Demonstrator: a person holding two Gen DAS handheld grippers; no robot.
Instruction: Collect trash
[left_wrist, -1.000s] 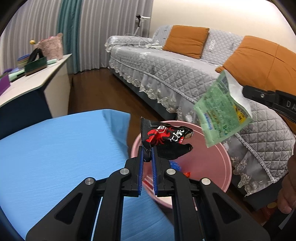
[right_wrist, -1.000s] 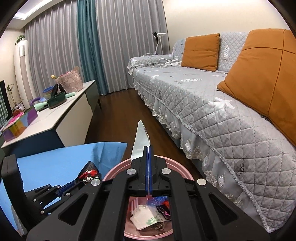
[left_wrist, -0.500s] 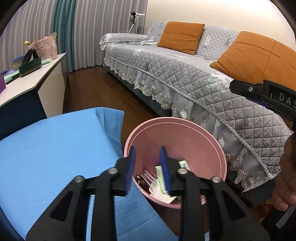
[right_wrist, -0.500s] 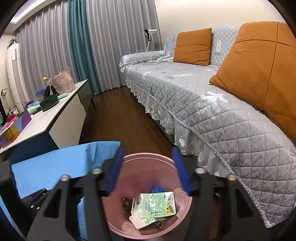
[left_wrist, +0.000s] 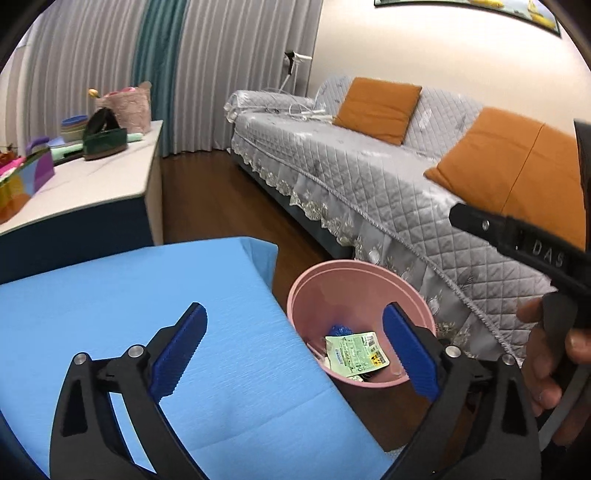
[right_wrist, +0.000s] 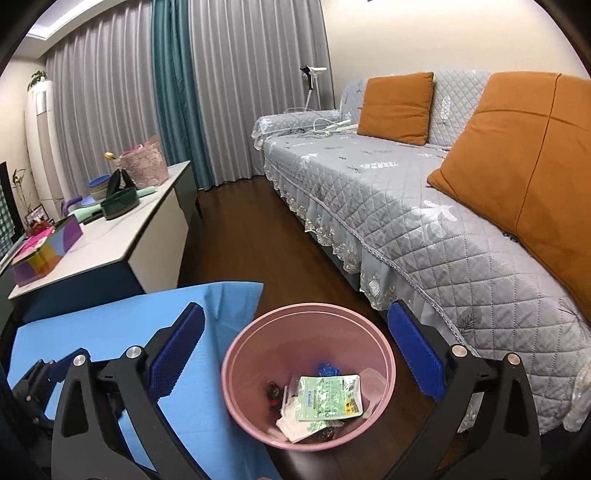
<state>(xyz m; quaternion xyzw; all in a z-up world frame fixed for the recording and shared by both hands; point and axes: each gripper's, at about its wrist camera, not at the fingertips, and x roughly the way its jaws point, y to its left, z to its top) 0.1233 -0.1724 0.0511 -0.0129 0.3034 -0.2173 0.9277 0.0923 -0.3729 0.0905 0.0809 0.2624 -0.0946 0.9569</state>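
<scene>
A pink bin (left_wrist: 354, 264) (right_wrist: 251, 369) stands on the wood floor between the blue table and the sofa. Inside it a green and white packet (left_wrist: 356, 354) (right_wrist: 328, 397) lies flat on top of white paper, a blue scrap and dark wrappers. My left gripper (left_wrist: 295, 314) hovers over the table's edge and the bin, its jaws opening wide with nothing between them. My right gripper (right_wrist: 295, 312) hangs above the bin, its jaws likewise opening and empty. In the left wrist view a hand (left_wrist: 546, 369) holds the right gripper's black body (left_wrist: 517, 236).
The blue-covered table (left_wrist: 110, 314) (right_wrist: 110, 317) fills the lower left. A grey quilted sofa (left_wrist: 369, 177) (right_wrist: 406, 206) with orange cushions (right_wrist: 517, 155) runs along the right. A white cabinet (left_wrist: 92, 177) (right_wrist: 110, 236) with baskets and boxes stands at the left. Wood floor lies between them.
Both grippers opened and let go. The black and red wrapper left the left jaws and the green packet left the right jaws; the packet now lies in the bin. Both hands rose.
</scene>
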